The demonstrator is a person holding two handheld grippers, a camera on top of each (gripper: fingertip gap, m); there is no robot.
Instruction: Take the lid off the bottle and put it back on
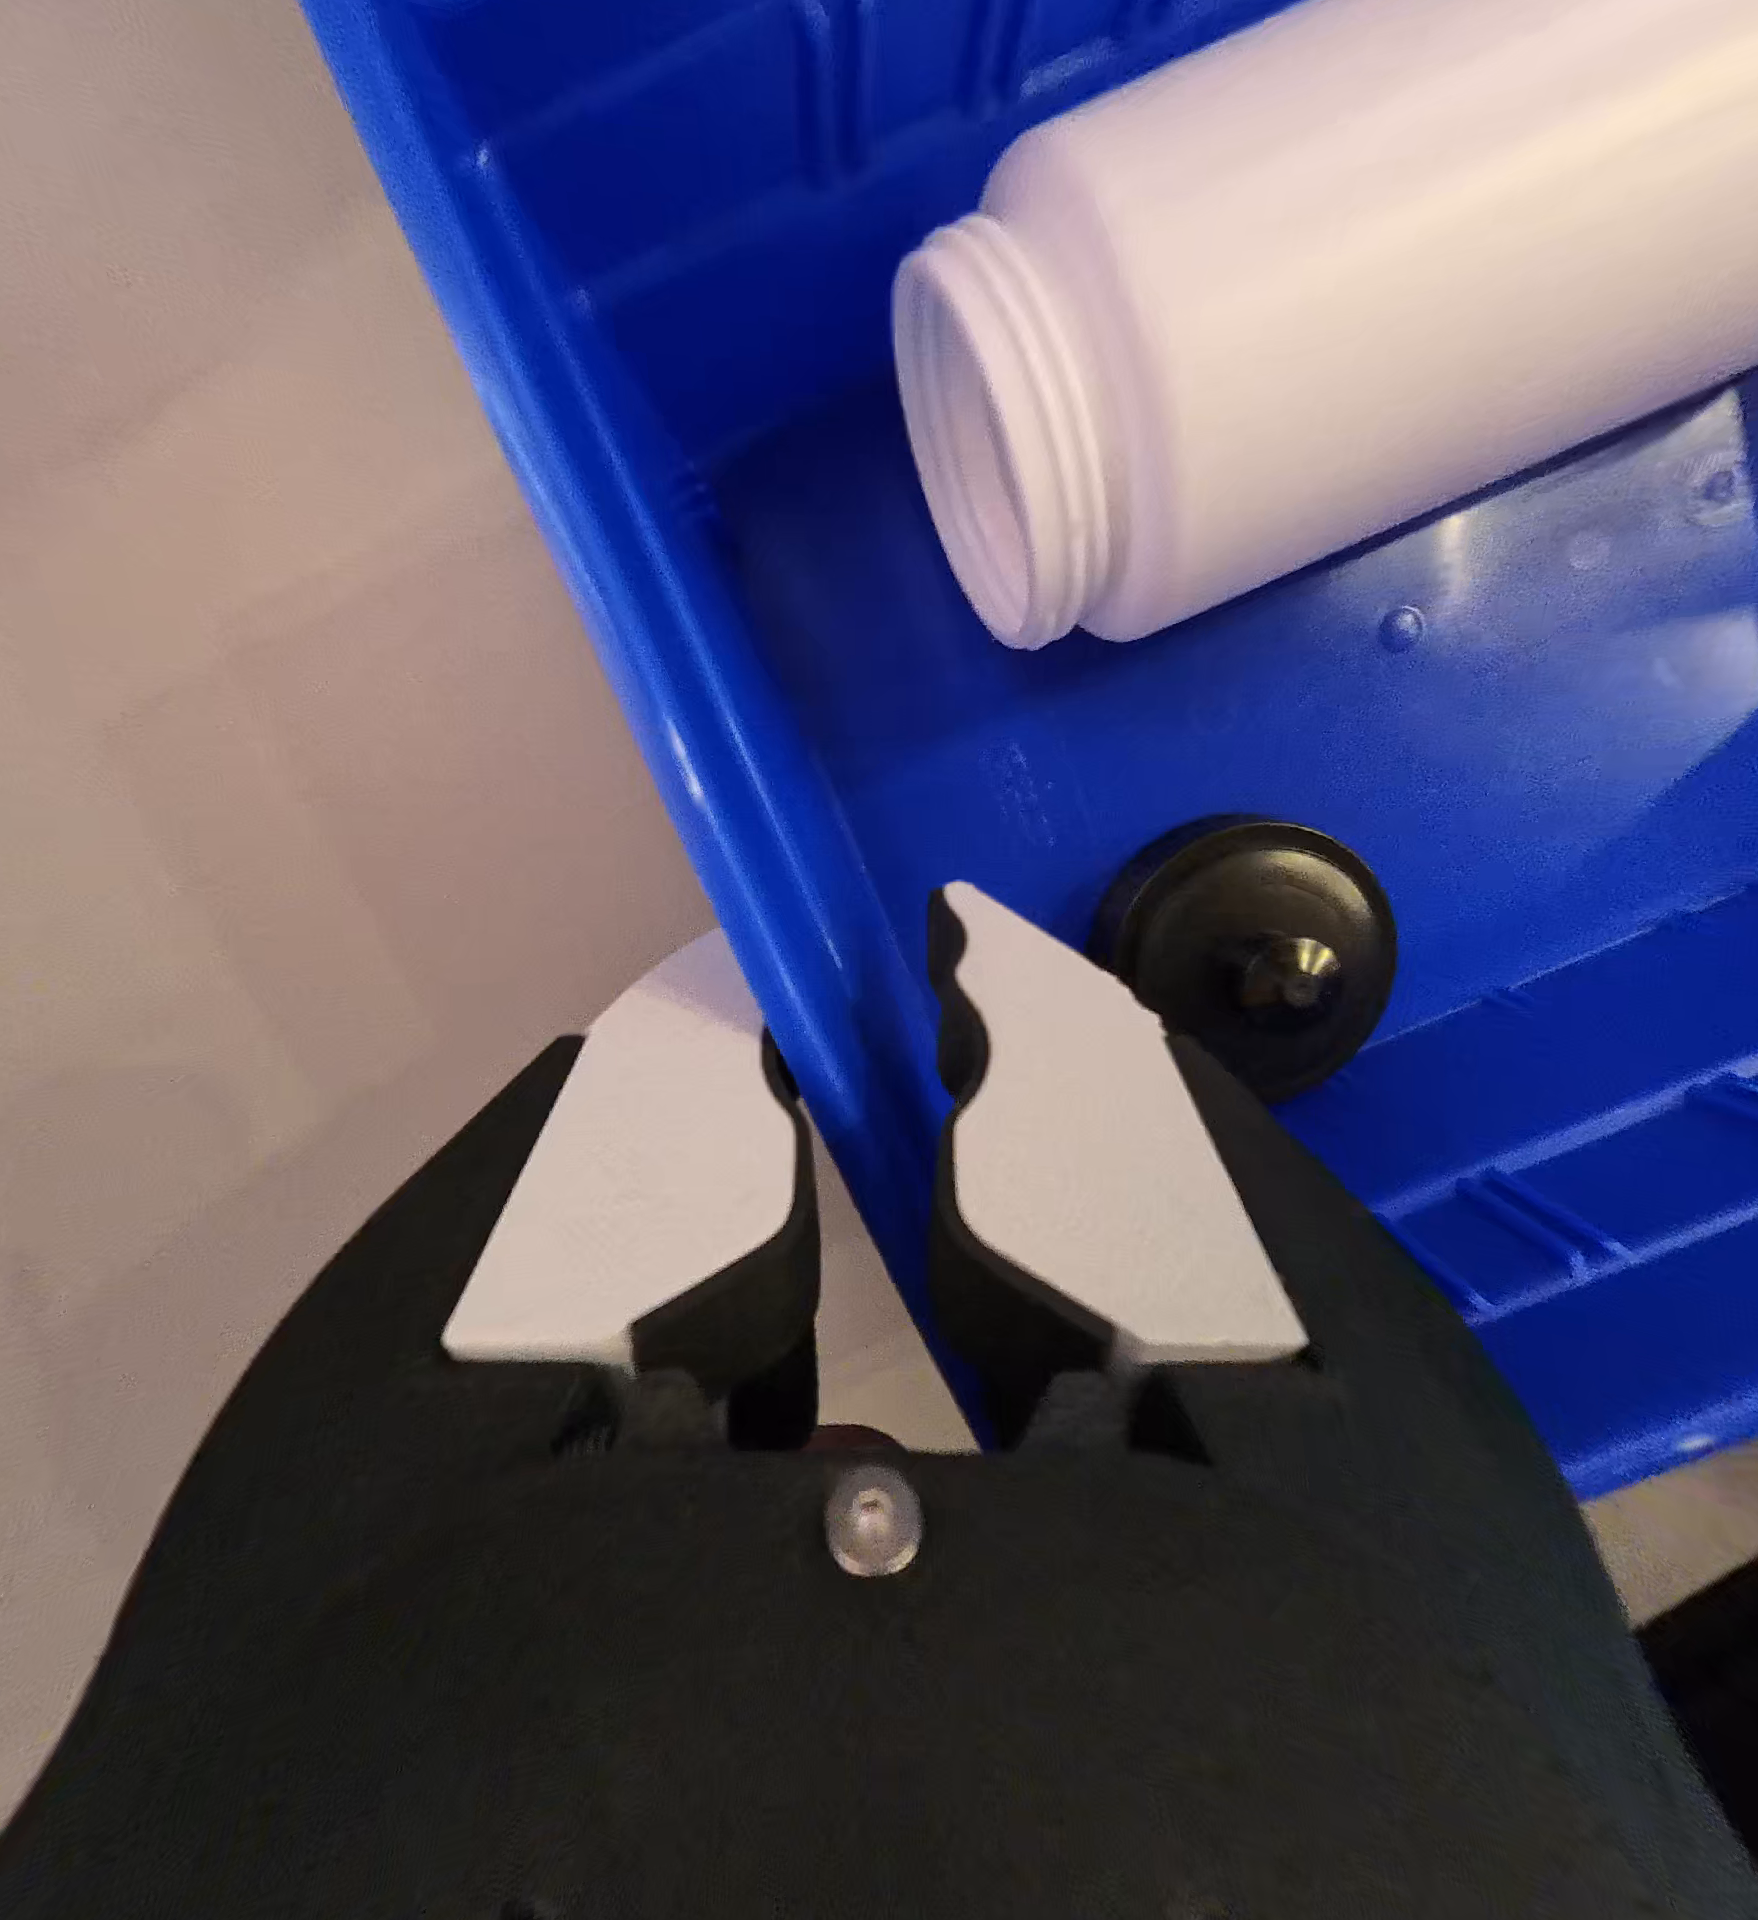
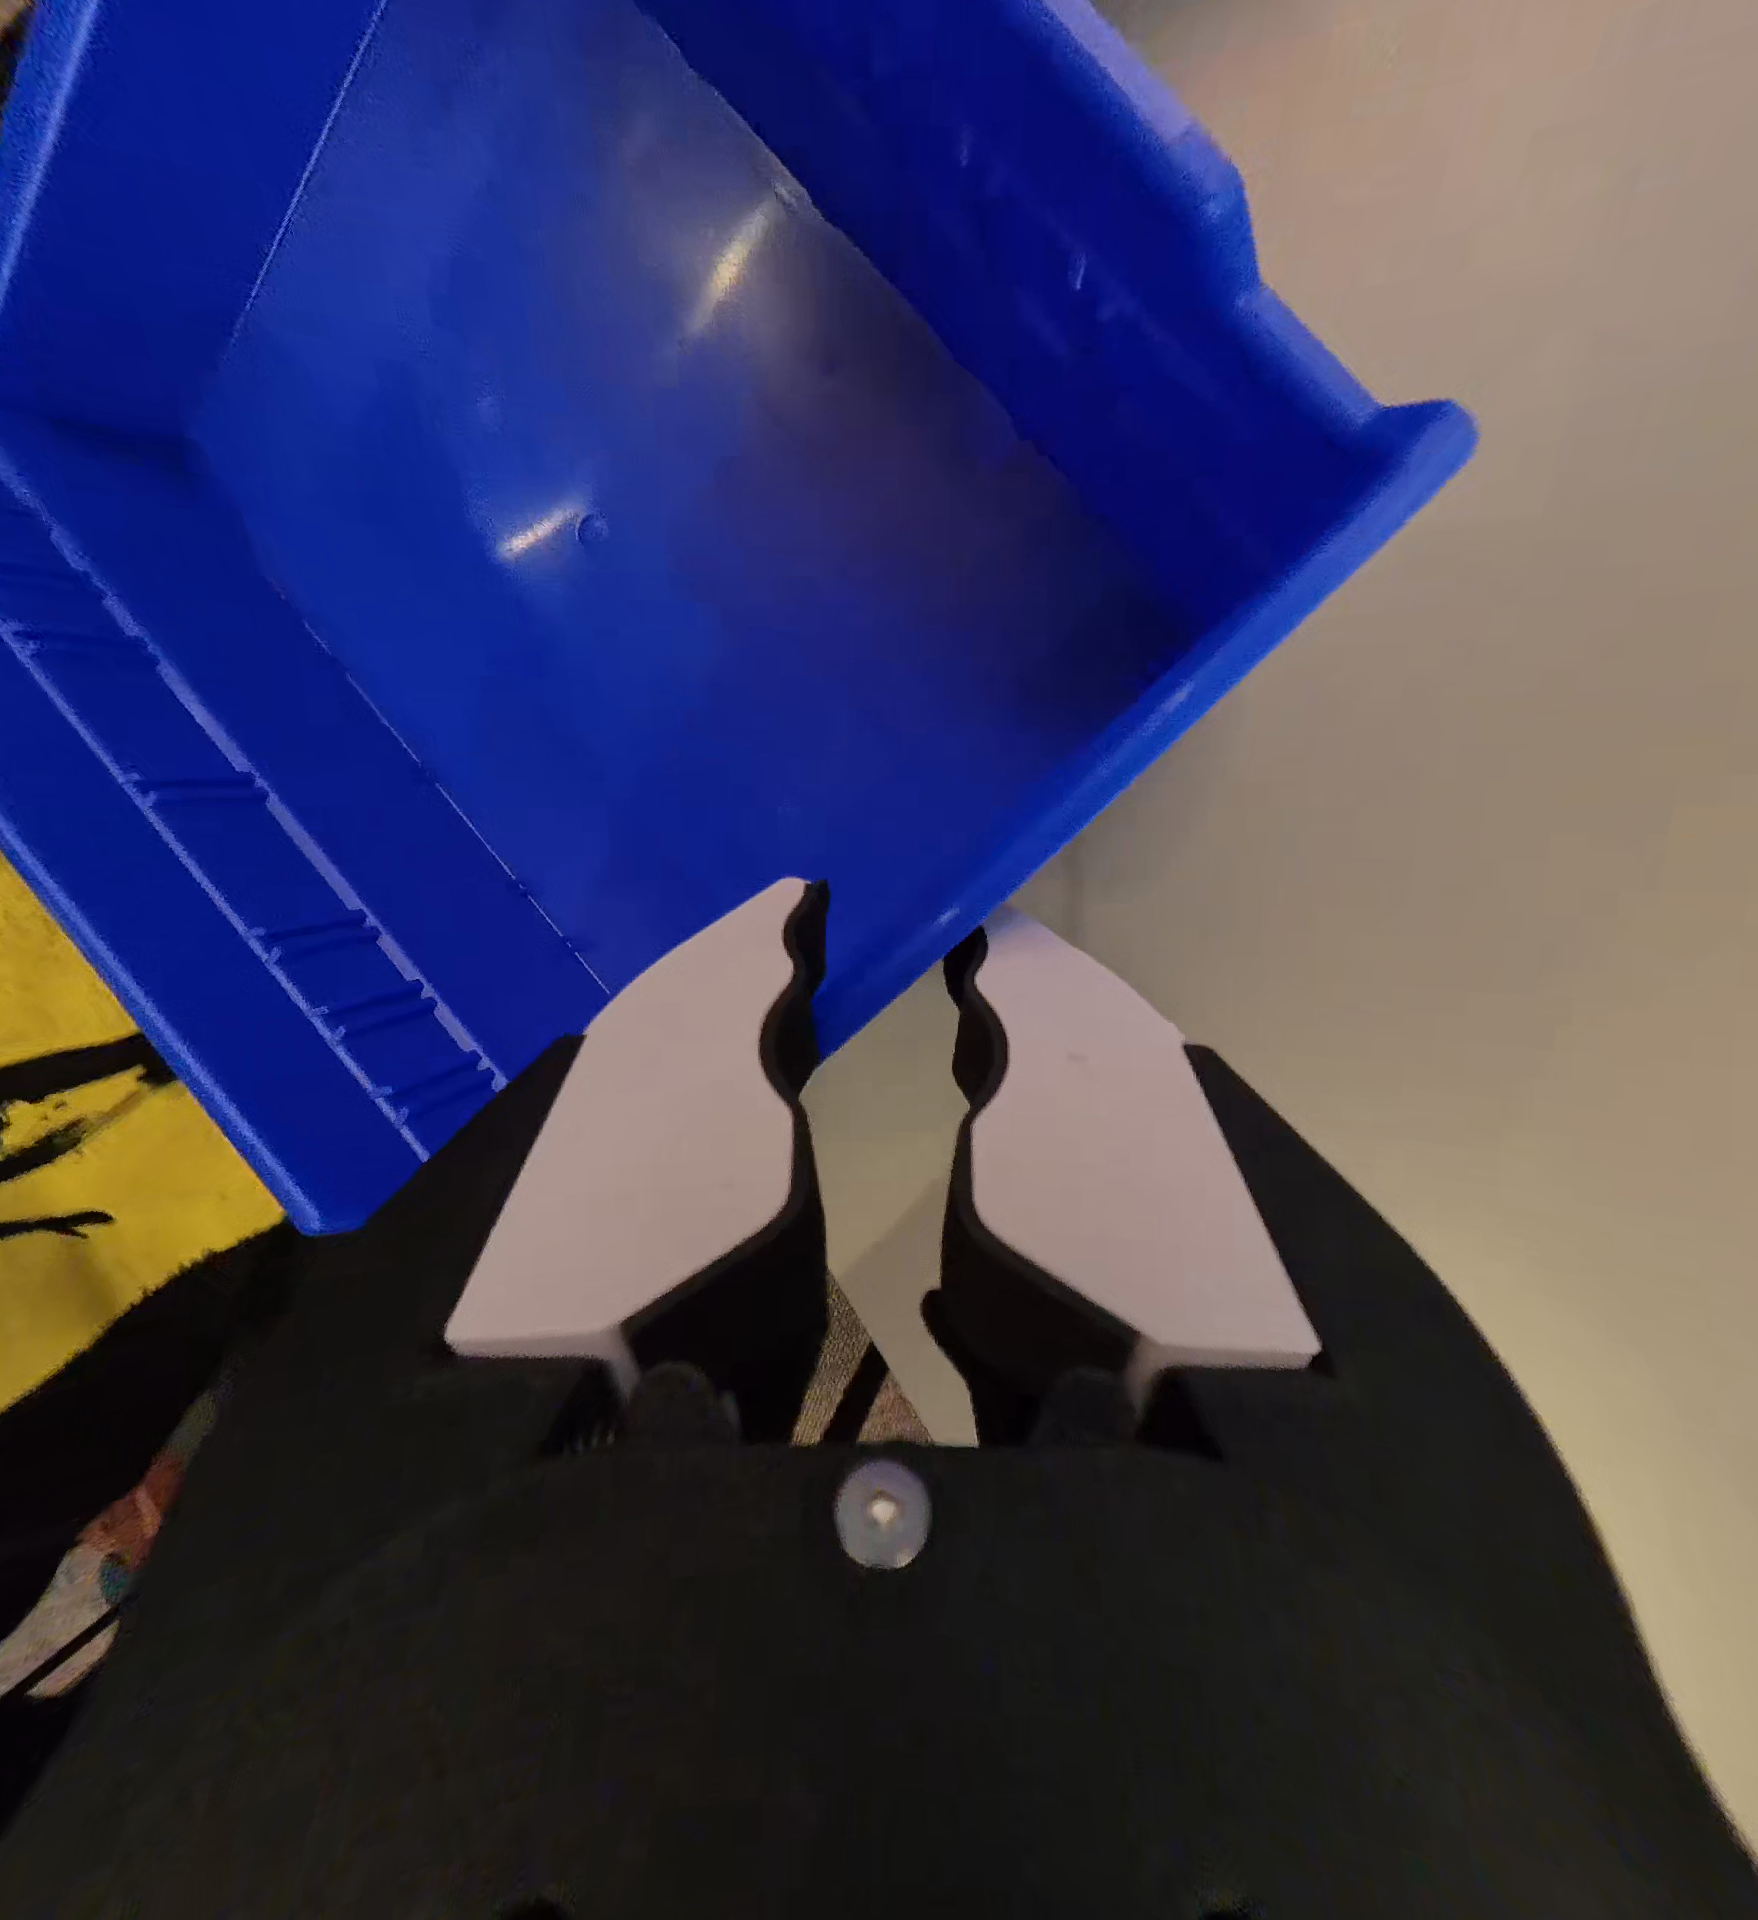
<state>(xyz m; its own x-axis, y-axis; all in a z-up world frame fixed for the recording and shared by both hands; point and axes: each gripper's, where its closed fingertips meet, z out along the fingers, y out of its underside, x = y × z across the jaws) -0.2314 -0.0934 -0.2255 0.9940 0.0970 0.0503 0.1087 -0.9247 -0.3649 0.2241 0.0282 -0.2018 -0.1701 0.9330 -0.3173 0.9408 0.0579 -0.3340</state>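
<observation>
A white bottle [image 1: 1322, 343] lies on its side inside a blue bin [image 1: 1477, 831], its threaded neck open and pointing left. The black lid [image 1: 1259, 945] lies loose on the bin floor below the bottle, just right of my left gripper's inner finger. My left gripper [image 1: 833, 920] straddles the bin's left wall, one finger outside and one inside, and is closed on it. In the right wrist view my right gripper [image 2: 890, 914] is closed on the rim of a blue bin [image 2: 1166, 727]. That bin's inside shows neither bottle nor lid, and I cannot tell whether it is the same bin.
The bin stands on a pale beige surface [image 1: 179, 727], which also shows to the right in the right wrist view [image 2: 1477, 935]. A yellow and black patterned area [image 2: 23, 1039] lies lower left beyond the surface's edge.
</observation>
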